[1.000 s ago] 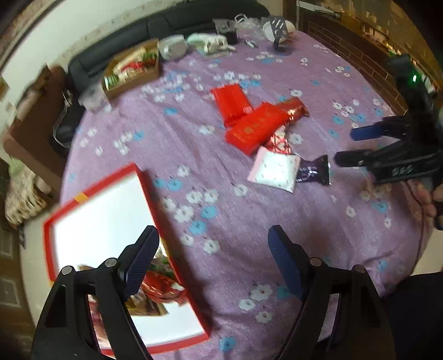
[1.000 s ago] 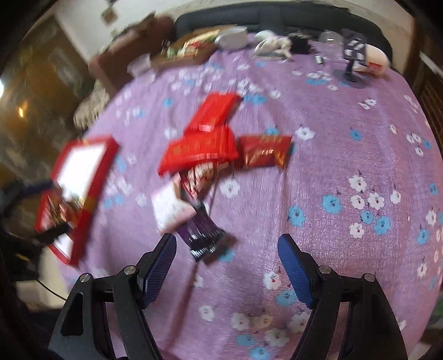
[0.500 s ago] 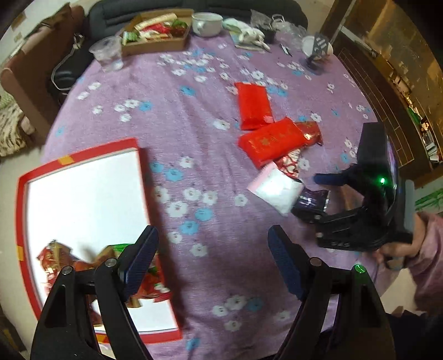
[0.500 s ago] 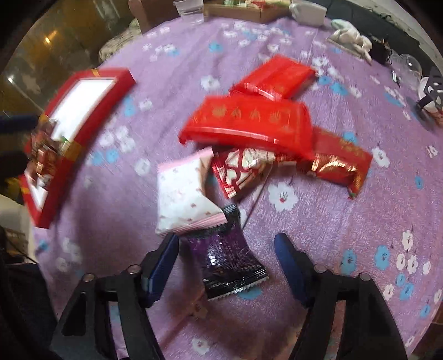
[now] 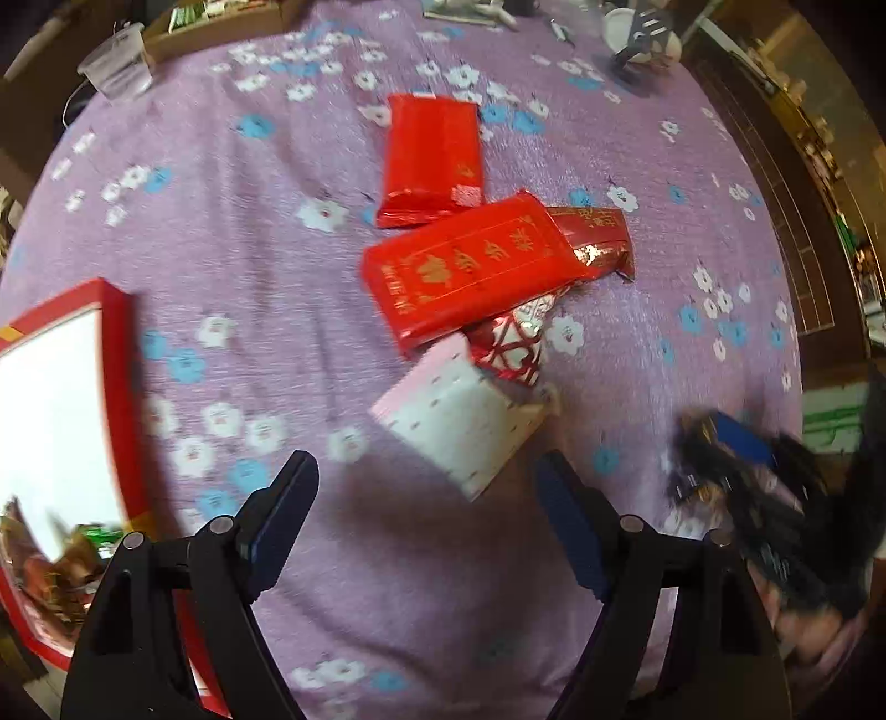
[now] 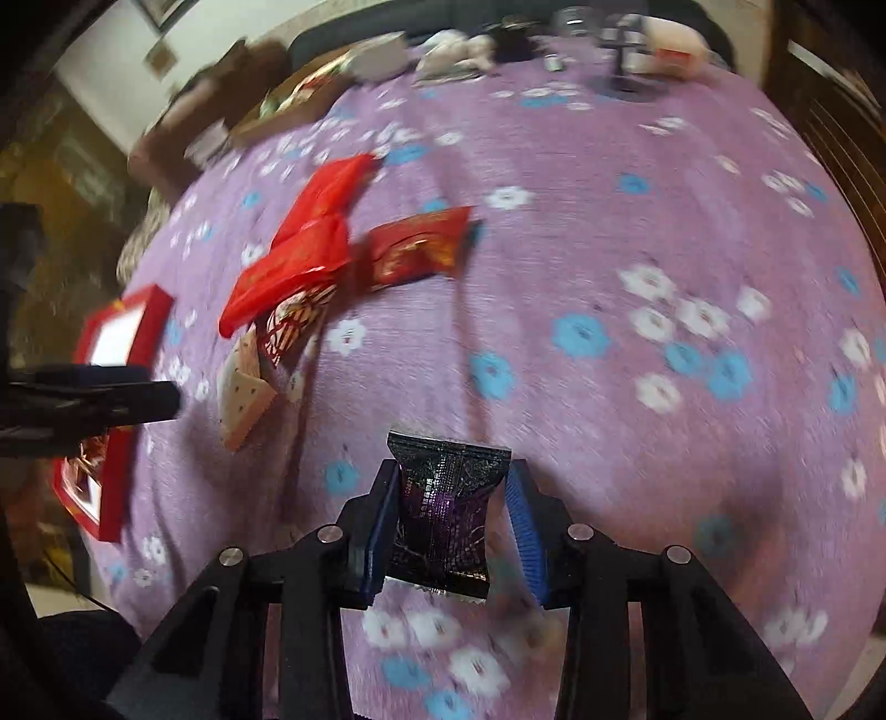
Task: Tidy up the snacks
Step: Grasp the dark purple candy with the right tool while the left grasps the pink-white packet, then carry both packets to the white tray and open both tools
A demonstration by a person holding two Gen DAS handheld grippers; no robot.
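Note:
A dark purple snack packet (image 6: 443, 498) hangs between the fingers of my right gripper (image 6: 451, 476). Its jaws are closing and the pads press the packet's sides, clear of the purple flowered tablecloth (image 6: 609, 221). In the left wrist view that gripper (image 5: 736, 459) is a dark blur at the lower right. My left gripper (image 5: 426, 487) is open, pointing down just in front of a pink and white packet (image 5: 459, 421). Beyond it lie a red and white lattice packet (image 5: 515, 343), two red packets (image 5: 465, 271) (image 5: 432, 155) and a dark red foil packet (image 5: 598, 232). The red-rimmed box (image 5: 116, 354) with several snacks is at the left.
A clear plastic cup (image 5: 116, 69) and a cardboard box of snacks (image 5: 221, 22) stand at the far left edge. A small black stand (image 5: 637, 39) and other clutter sit at the far right. The table's rounded edge drops off on the right.
My right gripper has closed on the purple packet and pulled it away from the pile. My left gripper has moved from over the red box towards the pink and white packet.

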